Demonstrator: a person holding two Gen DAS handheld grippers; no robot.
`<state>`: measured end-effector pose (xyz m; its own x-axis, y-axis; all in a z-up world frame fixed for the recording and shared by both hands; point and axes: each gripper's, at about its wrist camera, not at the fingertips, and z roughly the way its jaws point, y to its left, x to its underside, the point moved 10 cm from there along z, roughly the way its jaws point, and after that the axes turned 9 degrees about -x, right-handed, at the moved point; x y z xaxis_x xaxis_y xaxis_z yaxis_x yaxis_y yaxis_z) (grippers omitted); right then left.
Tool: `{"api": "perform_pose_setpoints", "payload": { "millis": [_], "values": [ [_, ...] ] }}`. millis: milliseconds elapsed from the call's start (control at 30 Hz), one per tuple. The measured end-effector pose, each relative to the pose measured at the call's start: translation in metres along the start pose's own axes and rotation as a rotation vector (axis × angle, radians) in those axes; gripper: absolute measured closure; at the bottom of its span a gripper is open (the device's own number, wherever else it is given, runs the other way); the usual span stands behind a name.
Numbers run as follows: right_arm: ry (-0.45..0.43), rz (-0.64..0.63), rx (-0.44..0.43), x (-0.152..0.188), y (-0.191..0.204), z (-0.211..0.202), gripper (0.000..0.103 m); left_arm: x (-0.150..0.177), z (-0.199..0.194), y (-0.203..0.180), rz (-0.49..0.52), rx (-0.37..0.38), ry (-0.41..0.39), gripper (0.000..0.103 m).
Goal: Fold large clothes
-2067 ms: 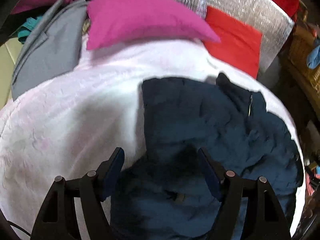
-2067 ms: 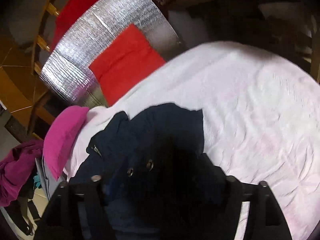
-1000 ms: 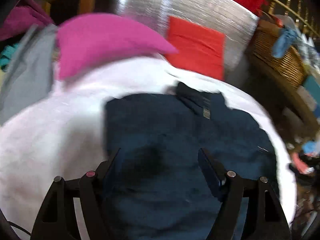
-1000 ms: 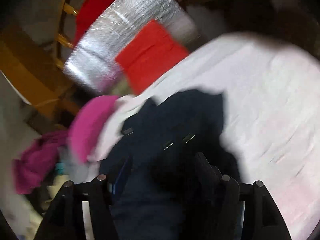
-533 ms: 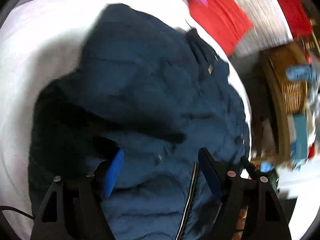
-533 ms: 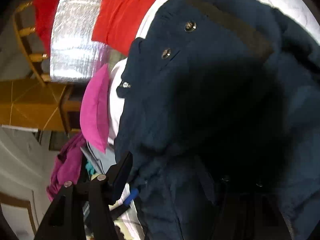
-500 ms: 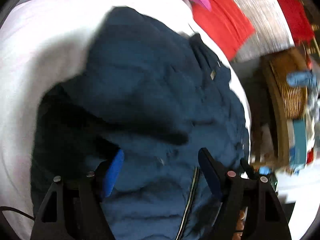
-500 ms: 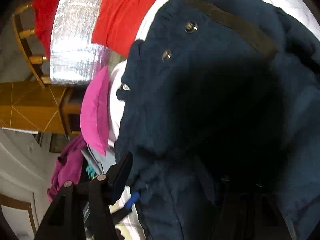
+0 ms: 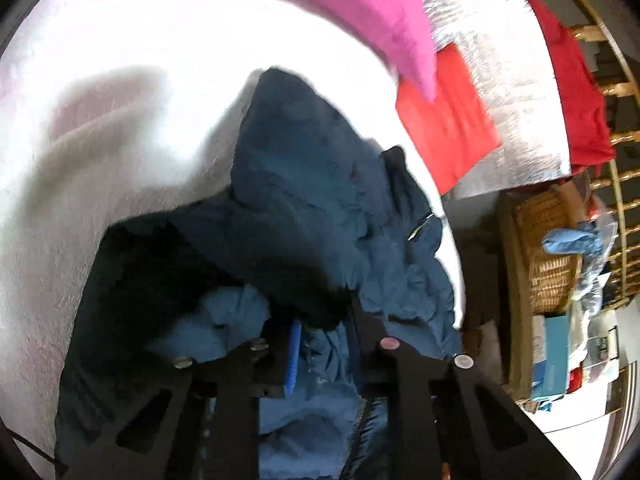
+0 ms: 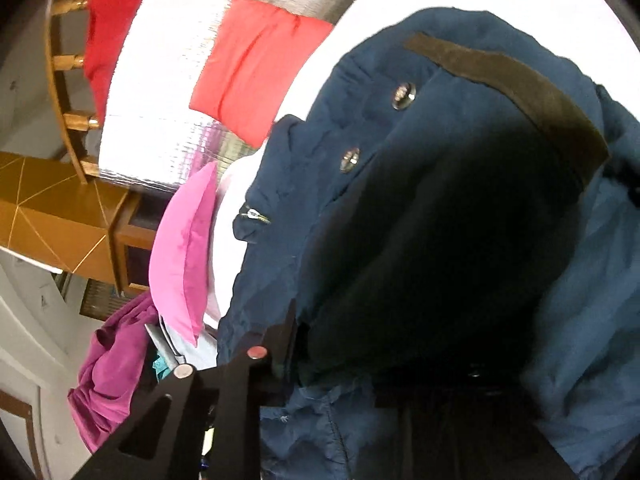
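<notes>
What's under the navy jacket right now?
The navy jacket lies on a white bed cover, which shows around its far edge. What lies beneath its bunched middle is hidden by the jacket itself.

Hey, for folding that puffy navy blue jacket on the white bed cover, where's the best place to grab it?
Pinch the puffy navy blue jacket by its near zipper edge, coming low from the near side. Loose fabric bunches there, and the left gripper is already closing on it.
</notes>
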<state>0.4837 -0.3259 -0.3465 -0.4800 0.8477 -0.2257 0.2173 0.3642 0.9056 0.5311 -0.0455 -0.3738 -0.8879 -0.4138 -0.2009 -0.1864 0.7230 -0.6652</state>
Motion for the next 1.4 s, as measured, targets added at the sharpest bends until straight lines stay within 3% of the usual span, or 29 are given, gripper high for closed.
{"api": "perform_pose_setpoints", "payload": {
  "millis": [100,200,300,333,367,400,433,467,500,633,767,800,833,867,900,1033,1133,1233,1300,1367,1400],
  "values": [
    [-0.007,-0.075,-0.001,0.001,0.013,-0.005,0.078,-0.003,-0.010,-0.004,0.059,-0.026,-0.046,0.084],
    [0.031,-0.071,0.059,0.009,-0.001,0.002,0.078,0.004,0.005,0.011,0.085,-0.142,0.001,0.085],
    [0.055,-0.033,0.059,0.016,-0.011,0.002,0.076,0.005,0.005,0.016,0.071,-0.146,0.030,0.083],
    [0.059,-0.025,0.045,0.016,-0.009,-0.001,0.075,0.004,0.004,0.014,0.074,-0.138,0.033,0.081],
    [0.061,-0.026,0.047,0.017,-0.008,-0.004,0.074,0.003,0.000,0.016,0.073,-0.140,0.037,0.070],
    [0.060,-0.026,0.052,0.016,-0.007,-0.009,0.067,0.003,-0.002,0.019,0.069,-0.149,0.044,0.063],
    [0.063,-0.018,0.060,0.016,-0.008,-0.014,0.048,0.002,-0.003,0.022,0.059,-0.154,0.048,0.048],
    [0.060,-0.003,0.061,0.015,-0.010,-0.020,0.037,0.002,-0.005,0.025,0.042,-0.150,0.051,0.040],
    [0.038,0.015,0.049,0.011,-0.011,-0.029,0.027,0.001,-0.007,0.027,0.024,-0.140,0.055,0.039],
    [-0.070,0.094,0.054,-0.012,-0.030,-0.064,0.027,-0.003,-0.009,0.025,-0.009,-0.093,0.036,0.039],
    [-0.118,0.223,0.034,-0.036,-0.055,-0.071,0.026,-0.010,-0.015,0.029,-0.016,-0.082,-0.009,0.042],
    [-0.128,0.228,0.041,-0.039,-0.057,-0.069,0.030,-0.011,-0.013,0.029,-0.016,-0.080,-0.014,0.050],
    [-0.134,0.223,0.048,-0.042,-0.058,-0.068,0.044,-0.012,-0.009,0.027,-0.006,-0.076,-0.015,0.071],
    [-0.139,0.194,0.080,-0.046,-0.058,-0.066,0.054,-0.012,-0.005,0.026,0.012,-0.080,-0.012,0.078],
    [-0.136,0.163,0.112,-0.047,-0.056,-0.063,0.066,-0.013,0.000,0.024,0.021,-0.086,-0.016,0.079],
    [-0.160,-0.007,0.166,-0.057,-0.038,-0.073,0.079,-0.013,-0.008,0.011,0.071,-0.072,-0.041,0.088],
    [-0.221,-0.123,0.209,-0.063,-0.022,-0.079,0.079,-0.011,-0.010,0.009,0.131,-0.136,-0.043,0.088],
    [-0.144,-0.104,0.264,-0.057,-0.043,-0.068,0.076,-0.003,-0.002,0.020,0.159,-0.216,0.033,0.086],
    [-0.135,-0.067,0.241,-0.054,-0.050,-0.076,0.073,0.001,-0.004,0.023,0.170,-0.242,0.075,0.075],
    [-0.121,-0.011,0.219,-0.050,-0.051,-0.081,0.056,-0.004,-0.021,0.025,0.178,-0.258,0.043,0.070],
    [-0.100,0.010,0.200,-0.044,-0.049,-0.083,0.039,-0.007,-0.031,0.026,0.197,-0.267,0.024,0.068]
  ]
}}
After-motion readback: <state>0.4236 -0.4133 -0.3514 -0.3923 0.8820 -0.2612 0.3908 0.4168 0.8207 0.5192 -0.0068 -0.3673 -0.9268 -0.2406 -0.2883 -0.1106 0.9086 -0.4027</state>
